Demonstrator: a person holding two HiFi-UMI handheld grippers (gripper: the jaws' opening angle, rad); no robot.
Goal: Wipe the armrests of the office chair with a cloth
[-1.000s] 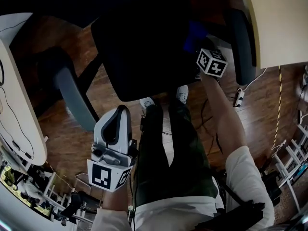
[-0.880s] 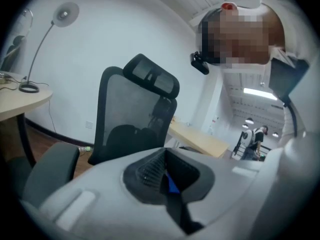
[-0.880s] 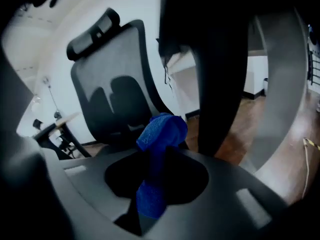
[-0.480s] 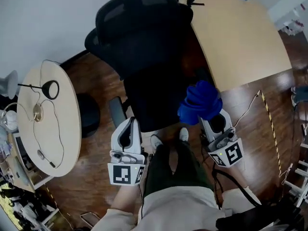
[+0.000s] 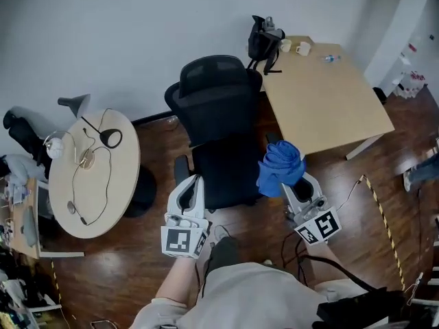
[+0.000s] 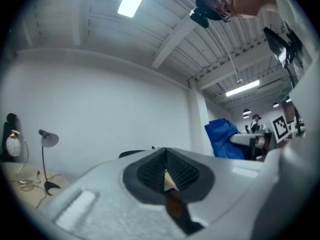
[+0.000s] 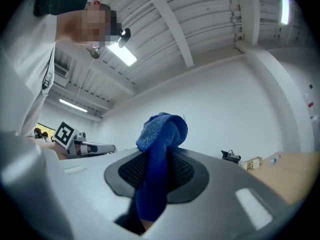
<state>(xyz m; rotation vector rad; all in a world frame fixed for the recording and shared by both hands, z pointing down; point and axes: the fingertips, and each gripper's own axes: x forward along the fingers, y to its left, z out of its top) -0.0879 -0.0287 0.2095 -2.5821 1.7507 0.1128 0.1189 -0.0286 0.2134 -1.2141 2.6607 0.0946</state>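
Note:
The black office chair (image 5: 218, 118) stands in front of me in the head view, with its left armrest (image 5: 181, 169) showing beside the seat. My right gripper (image 5: 291, 186) is shut on a bunched blue cloth (image 5: 280, 165), held up at the chair's right side and hiding the right armrest. In the right gripper view the blue cloth (image 7: 161, 149) is pinched between the jaws and sticks up above them. My left gripper (image 5: 194, 181) is held near the seat's front left corner. Its jaws (image 6: 166, 166) are shut with nothing in them. Both grippers are tilted up toward the wall and ceiling.
A round table (image 5: 122, 184) with a lamp, headset and cables stands to the left. A rectangular wooden desk (image 5: 329, 112) with cups and a black bag is at the back right, close to the chair. Yellow-black tape (image 5: 383, 214) lies on the wooden floor.
The head view has risen from close over the seat to high above the chair. Both grippers came back toward me and tilted upward, the right one carrying the blue cloth.

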